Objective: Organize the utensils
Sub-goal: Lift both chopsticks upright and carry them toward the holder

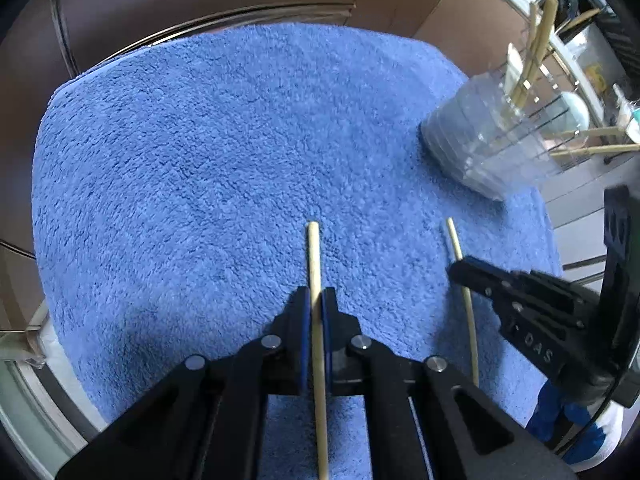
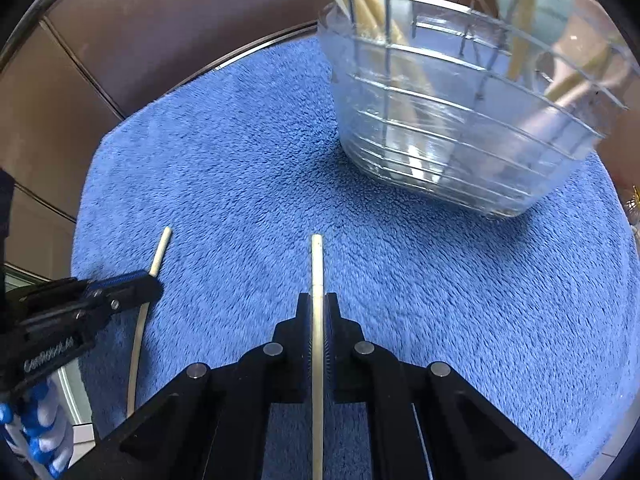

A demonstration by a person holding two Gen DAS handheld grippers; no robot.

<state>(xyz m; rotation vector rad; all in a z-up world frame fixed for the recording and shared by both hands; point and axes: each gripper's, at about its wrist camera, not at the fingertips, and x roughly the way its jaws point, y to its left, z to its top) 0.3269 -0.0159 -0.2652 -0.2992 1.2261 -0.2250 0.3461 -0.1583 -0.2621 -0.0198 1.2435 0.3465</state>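
Observation:
Two pale chopsticks lie on a blue fluffy towel (image 1: 180, 152). In the left wrist view my left gripper (image 1: 316, 294) is shut on one chopstick (image 1: 313, 252), whose tip pokes out ahead of the pads. To its right, my right gripper (image 1: 455, 270) clamps the second chopstick (image 1: 454, 236). In the right wrist view my right gripper (image 2: 318, 300) is shut on its chopstick (image 2: 317, 260). My left gripper (image 2: 155, 281) grips the other chopstick (image 2: 162, 246) at the left. A clear ribbed utensil holder (image 2: 440, 148) stands on the towel (image 2: 240, 184) ahead.
The clear holder (image 1: 472, 148) has several wooden-handled utensils (image 1: 536, 52) in it and stands by a wire rack (image 2: 460, 40). Brown surfaces and a metal rim (image 1: 208, 24) border the towel at the back. A blue-and-white gloved hand (image 2: 36, 436) holds the left gripper.

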